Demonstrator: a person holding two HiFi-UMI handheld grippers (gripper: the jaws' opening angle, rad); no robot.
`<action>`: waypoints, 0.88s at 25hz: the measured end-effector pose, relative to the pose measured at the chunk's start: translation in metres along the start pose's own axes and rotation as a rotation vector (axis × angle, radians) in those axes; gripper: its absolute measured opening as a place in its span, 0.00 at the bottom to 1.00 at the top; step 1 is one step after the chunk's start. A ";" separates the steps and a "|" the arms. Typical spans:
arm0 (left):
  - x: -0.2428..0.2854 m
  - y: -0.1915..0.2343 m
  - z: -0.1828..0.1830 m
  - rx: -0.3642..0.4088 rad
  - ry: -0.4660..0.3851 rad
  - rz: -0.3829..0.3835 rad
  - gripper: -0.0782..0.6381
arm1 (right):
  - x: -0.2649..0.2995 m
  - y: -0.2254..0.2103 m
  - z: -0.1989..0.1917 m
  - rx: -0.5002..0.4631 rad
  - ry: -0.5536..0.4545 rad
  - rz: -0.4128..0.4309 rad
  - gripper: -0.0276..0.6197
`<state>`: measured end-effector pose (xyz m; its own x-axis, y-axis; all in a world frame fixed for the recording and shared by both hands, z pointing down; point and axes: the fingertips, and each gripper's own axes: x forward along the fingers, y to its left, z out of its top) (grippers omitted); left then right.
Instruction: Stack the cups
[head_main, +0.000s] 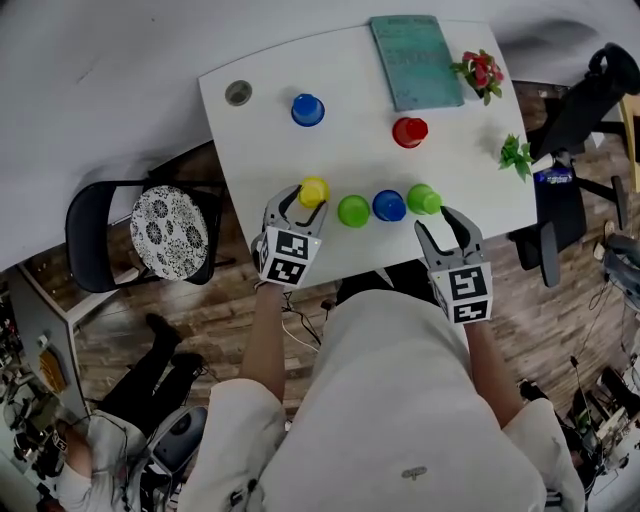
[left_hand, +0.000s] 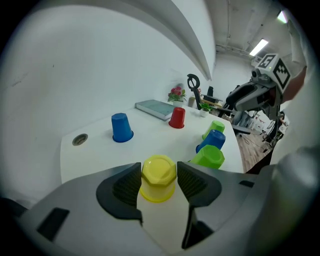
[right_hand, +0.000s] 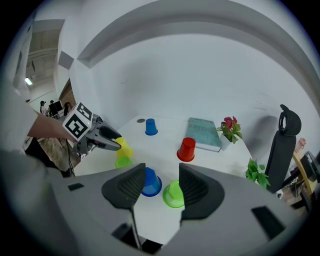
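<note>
Teal book (head_main: 416, 60), pink flowers (head_main: 482, 72) and small green plant (head_main: 516, 156) near the white table's (head_main: 260, 130) right edge; patterned-seat chair (head_main: 168, 232) at its left.

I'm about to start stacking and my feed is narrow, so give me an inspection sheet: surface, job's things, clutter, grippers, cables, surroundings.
Surface: white table with a round grommet.
Job's things: six upside-down cups, none stacked. Far blue cup and red cup at the back; the near row is yellow cup, left green cup, near blue cup, right green cup.
Clutter: teal book, flower pot, small green plant.
Grippers: left gripper open, yellow cup between its jaws; right gripper open, empty, beside the right green cup.
Cables: loose ones on the floor.
Surroundings: cushioned chair, black office chair.
</note>
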<state>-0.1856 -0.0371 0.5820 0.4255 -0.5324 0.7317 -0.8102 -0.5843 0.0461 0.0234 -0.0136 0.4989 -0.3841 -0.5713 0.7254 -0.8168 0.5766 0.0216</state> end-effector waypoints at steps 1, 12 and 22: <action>0.001 -0.001 -0.002 0.010 0.009 0.003 0.43 | 0.000 -0.001 0.000 0.001 -0.003 -0.002 0.37; -0.013 -0.001 0.004 0.014 0.030 0.044 0.42 | 0.001 -0.007 0.016 0.028 -0.057 0.039 0.36; -0.050 -0.022 0.045 -0.035 -0.018 0.145 0.42 | 0.003 -0.032 0.029 0.001 -0.131 0.138 0.33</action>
<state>-0.1709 -0.0254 0.5142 0.3097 -0.6211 0.7199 -0.8774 -0.4784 -0.0352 0.0356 -0.0511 0.4806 -0.5449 -0.5579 0.6260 -0.7528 0.6543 -0.0721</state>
